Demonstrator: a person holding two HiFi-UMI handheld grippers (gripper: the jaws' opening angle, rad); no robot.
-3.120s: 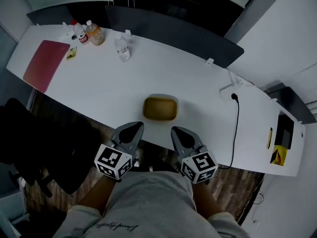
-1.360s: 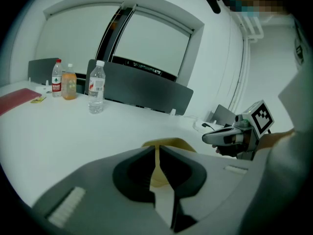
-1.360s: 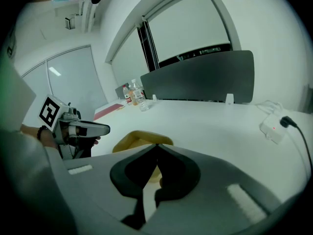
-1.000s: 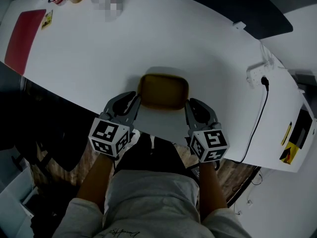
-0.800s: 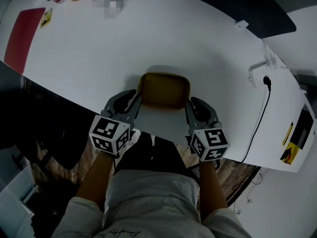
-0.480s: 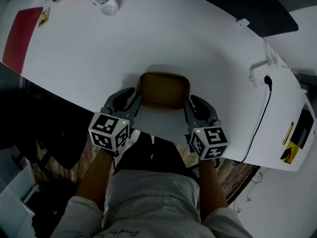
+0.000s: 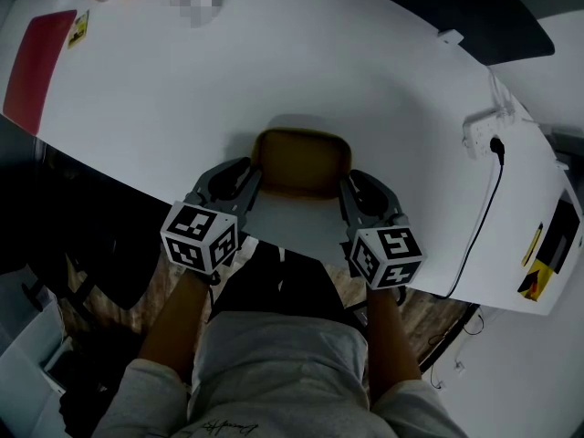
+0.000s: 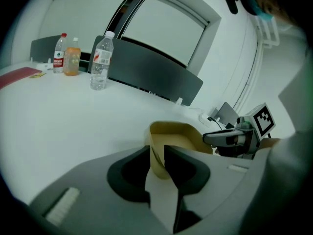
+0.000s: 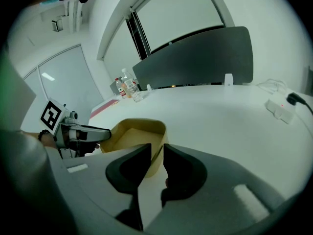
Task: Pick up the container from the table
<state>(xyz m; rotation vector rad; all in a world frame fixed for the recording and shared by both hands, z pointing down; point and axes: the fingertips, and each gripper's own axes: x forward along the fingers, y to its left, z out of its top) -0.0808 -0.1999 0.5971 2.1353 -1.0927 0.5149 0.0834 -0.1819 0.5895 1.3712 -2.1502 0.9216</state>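
Tan, shallow container is sitting on the white desk, close to the near edge and directly in front of the person.

Left tool is clamping the container's left wall. The thin tan rim is standing between its two jaws, which are drawn nearly together on it. Right tool is pinching the opposite wall in the same way. In the head view the tools are flanking the container, one on each side and roughly level with each other.

Step in hand (judgement): the two-sided grasp is made and the lift is not yet evident. No gap is showing under the base, though no view is looking low enough to be sure.

Next move (judgement): it is calling for both tools to rise together at an equal rate, with the container held level. The walls look thin and likely to flex, so an uneven pull could bow the rim or let it slip.

Water bottle is standing well apart at the far left, not obstructing.
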